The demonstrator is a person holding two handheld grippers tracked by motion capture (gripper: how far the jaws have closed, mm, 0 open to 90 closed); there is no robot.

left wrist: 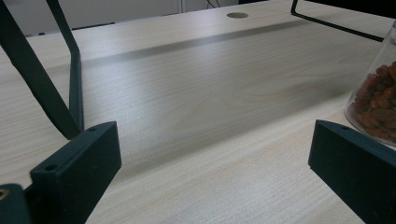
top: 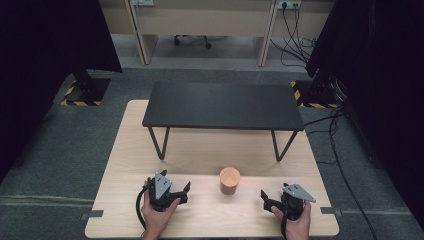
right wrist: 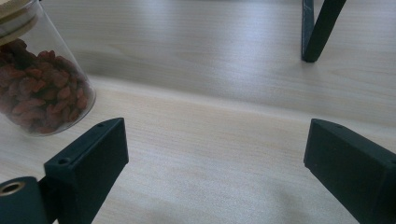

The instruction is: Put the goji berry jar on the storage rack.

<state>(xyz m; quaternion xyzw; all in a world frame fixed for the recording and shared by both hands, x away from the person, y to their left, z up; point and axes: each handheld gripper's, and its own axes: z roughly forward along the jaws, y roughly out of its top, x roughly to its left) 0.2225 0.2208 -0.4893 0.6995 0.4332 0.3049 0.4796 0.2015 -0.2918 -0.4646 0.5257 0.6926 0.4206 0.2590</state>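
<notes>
nothing begun: jar [top: 230, 180] of red dried fruit stands untouched, lower centre of desk [top: 125, 150]; left gripper [top: 176, 194] and right gripper [top: 269, 201] flank it, fingers spread, empty.

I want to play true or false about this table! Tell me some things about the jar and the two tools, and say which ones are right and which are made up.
1. The jar stands on the wooden table between the left tool and the right tool. True.
2. The jar is full of blue marbles. False: the two gripper views show reddish dried fruit in it.
3. Both tools are open. True: their jaws stand wide apart.
4. The left tool is squeezing the jar. False: the jar stands free beside it.
5. The jar sits on top of the small black table. False: it stands on the wooden table in front of it.
</notes>
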